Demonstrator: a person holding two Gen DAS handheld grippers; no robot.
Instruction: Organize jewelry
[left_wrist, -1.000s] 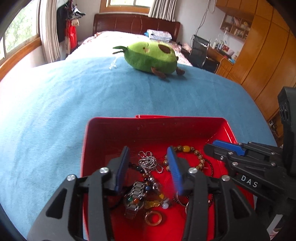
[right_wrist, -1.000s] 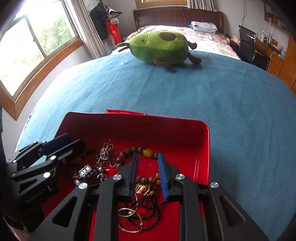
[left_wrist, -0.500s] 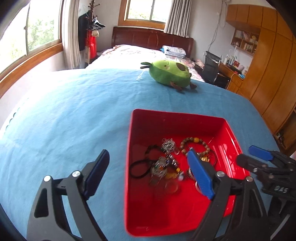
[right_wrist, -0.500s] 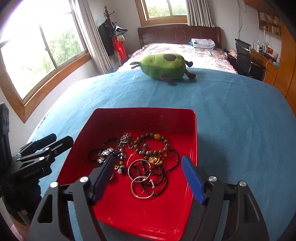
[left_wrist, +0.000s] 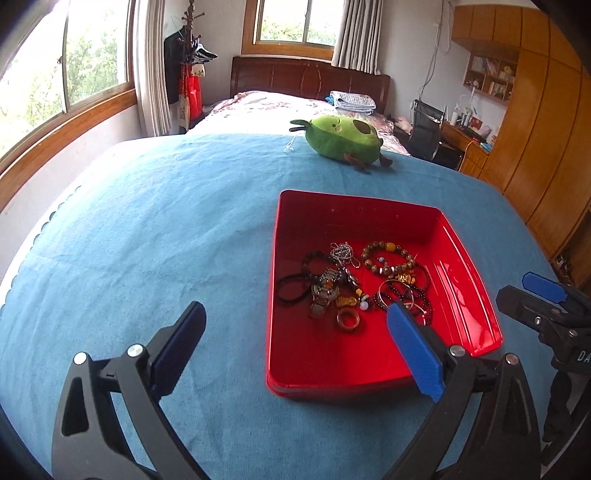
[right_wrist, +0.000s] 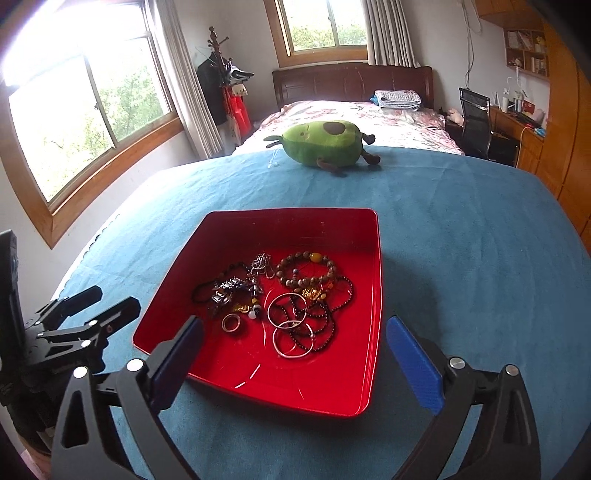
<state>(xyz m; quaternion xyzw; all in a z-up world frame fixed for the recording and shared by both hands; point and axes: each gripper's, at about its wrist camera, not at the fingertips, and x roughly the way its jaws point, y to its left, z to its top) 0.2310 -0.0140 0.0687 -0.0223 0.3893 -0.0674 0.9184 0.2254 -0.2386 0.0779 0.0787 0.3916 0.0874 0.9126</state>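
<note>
Since a second ago both tools have pulled back out of the tray and their jaws have spread from nearly together to wide apart, still opening, with nothing between them. The blue cloth-covered surface (right_wrist: 461, 236) fills both views. On it sits the shallow square red plastic tray (right_wrist: 373, 295), at about 1 o'clock in the left wrist view and at 12 o'clock in the right wrist view. A green avocado-shaped plush toy (right_wrist: 321, 146) lies well beyond the tray at 12 o'clock, near the far edge of the cloth. The left tool (left_wrist: 295, 343) hangs over the tray's near left corner; the right tool (right_wrist: 291, 352) straddles the tray's near edge. Inside the tray lies the jewelry: a brown wooden bead bracelet (right_wrist: 306, 269) toward the back, black bead strings (right_wrist: 325, 314), two thin silver bangles (right_wrist: 291, 328), a metal-link watch (left_wrist: 323, 291), and a small brown ring (left_wrist: 348, 320) nearest the front.
</note>
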